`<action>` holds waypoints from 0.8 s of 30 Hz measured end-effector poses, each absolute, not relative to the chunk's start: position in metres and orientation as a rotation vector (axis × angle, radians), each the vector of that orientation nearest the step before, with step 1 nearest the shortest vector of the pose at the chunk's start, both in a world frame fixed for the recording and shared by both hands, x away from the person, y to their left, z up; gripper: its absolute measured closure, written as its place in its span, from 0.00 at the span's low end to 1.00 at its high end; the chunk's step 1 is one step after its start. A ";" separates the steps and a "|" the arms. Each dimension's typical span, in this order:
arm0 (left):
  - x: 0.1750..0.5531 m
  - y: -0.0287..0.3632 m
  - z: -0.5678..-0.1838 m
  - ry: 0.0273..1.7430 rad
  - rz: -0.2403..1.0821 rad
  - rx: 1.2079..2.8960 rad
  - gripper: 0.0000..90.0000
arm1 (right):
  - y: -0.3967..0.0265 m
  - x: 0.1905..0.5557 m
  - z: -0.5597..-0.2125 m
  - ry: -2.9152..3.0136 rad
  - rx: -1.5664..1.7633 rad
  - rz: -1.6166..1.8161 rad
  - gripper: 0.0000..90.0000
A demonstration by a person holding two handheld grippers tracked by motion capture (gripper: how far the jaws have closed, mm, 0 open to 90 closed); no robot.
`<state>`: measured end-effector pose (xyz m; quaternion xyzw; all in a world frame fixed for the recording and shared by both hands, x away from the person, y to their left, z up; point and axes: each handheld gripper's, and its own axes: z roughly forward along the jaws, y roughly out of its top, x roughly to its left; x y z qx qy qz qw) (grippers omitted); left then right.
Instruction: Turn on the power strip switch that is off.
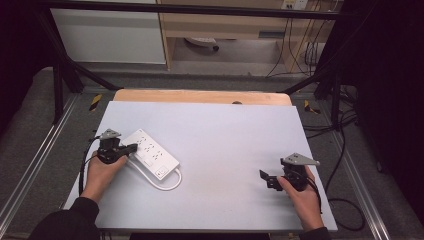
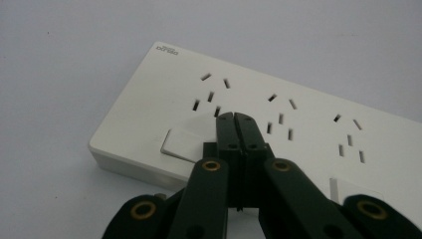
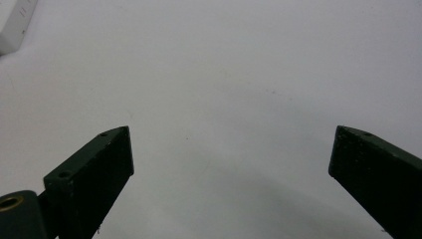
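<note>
A white power strip (image 1: 150, 153) lies on the left part of the white table sheet (image 1: 225, 135), its white cable (image 1: 167, 184) looping off its near end. My left gripper (image 1: 133, 147) is shut, its joined tips over the strip's top face. The left gripper view shows those tips (image 2: 235, 117) pressed together just beside a group of socket holes (image 2: 211, 94) and near a white rocker switch (image 2: 180, 144), with nothing held between the jaws. At the table's right, my right gripper (image 1: 265, 179) stands open above bare sheet; its two jaws are wide apart around the gripper's midpoint (image 3: 231, 137).
A wooden board edge (image 1: 200, 96) runs along the table's far side. Black frame bars and cables (image 1: 345, 150) stand right of the table. A corner of the power strip (image 3: 12, 25) shows at the top left of the right gripper view.
</note>
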<state>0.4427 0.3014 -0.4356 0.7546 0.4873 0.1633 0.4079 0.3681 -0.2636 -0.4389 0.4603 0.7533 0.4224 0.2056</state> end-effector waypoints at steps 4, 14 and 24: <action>0.443 0.299 -0.434 1.227 0.429 1.909 1.00 | -0.264 0.368 -0.439 2.094 1.287 1.182 0.05; 0.444 0.301 -0.423 1.202 0.458 1.862 1.00 | -0.265 0.368 -0.438 2.089 1.290 1.185 0.05; 0.445 0.302 -0.422 1.201 0.466 1.831 0.94 | -0.265 0.368 -0.438 2.090 1.293 1.184 0.05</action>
